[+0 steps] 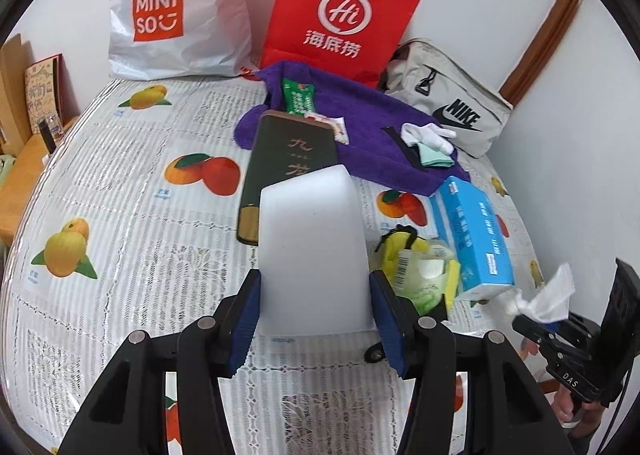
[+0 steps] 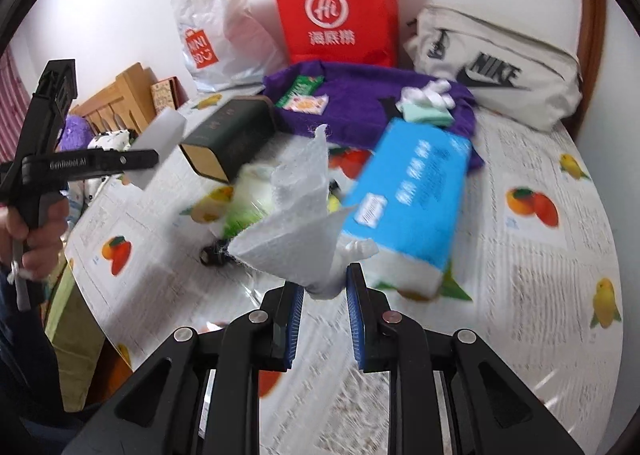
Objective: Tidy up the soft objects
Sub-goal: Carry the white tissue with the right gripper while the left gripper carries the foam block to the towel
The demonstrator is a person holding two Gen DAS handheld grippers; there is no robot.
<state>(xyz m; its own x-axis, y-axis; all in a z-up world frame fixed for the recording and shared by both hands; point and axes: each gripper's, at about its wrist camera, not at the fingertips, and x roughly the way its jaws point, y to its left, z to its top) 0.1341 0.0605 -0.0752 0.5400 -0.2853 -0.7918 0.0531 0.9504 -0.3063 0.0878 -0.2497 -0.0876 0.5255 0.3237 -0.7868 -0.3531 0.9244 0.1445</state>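
My left gripper [image 1: 314, 283] is shut on a white foam block [image 1: 312, 239] and holds it upright above the table; in the right wrist view the same block [image 2: 162, 147] shows at the left. The right gripper [image 2: 325, 287] is shut on a bunched corner of a white tissue [image 2: 296, 231], which fans upward in front of a blue tissue box [image 2: 408, 191] lying on the table. Seen from the left wrist, the tissue [image 1: 552, 299] hangs off the near end of that box [image 1: 472, 231]. A purple towel [image 1: 360, 127] lies behind, with white gloves [image 1: 424, 133] and a mint cloth [image 1: 434, 157] on it.
A dark green box [image 1: 280, 171] lies behind the block, and a yellow-green packet [image 1: 420, 271] sits beside the tissue box. Along the wall stand a white Miniso bag [image 1: 172, 15], a red paper bag [image 1: 340, 11] and a grey Nike bag [image 1: 452, 103]. A fruit-print tablecloth [image 1: 140, 215] covers the table.
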